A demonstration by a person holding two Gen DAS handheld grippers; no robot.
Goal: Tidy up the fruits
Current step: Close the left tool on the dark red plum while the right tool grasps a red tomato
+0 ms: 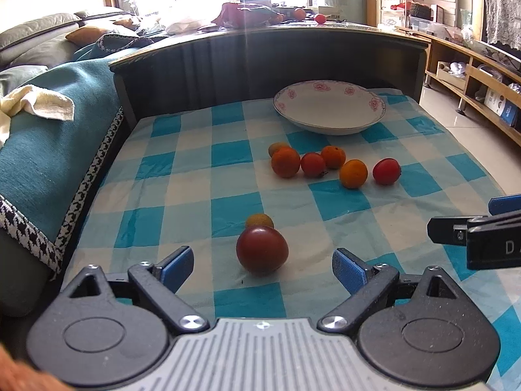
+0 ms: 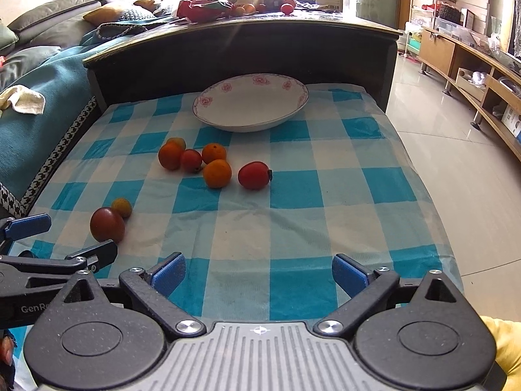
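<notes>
1. The left tongs (image 1: pixel 262 265) are spread wide apart just above the checked cloth (image 1: pixel 182 195), holding nothing; a dark red tomato (image 1: pixel 262 249) sits on the cloth between and just ahead of the blue pads (image 1: pixel 177 262).
2. A small yellow-orange fruit (image 1: pixel 259 221) touches that tomato on its far side.
3. The right tongs (image 2: pixel 259 273) are also wide apart, with only cloth between them.
4. Further along the bench, 6 fruits lie near each other: 4 orange ones and 2 red ones, including a red tomato (image 2: pixel 254 175) nearest the right.
5. A white floral bowl (image 1: pixel 329 106) stands beyond them, with nothing in it.
</notes>
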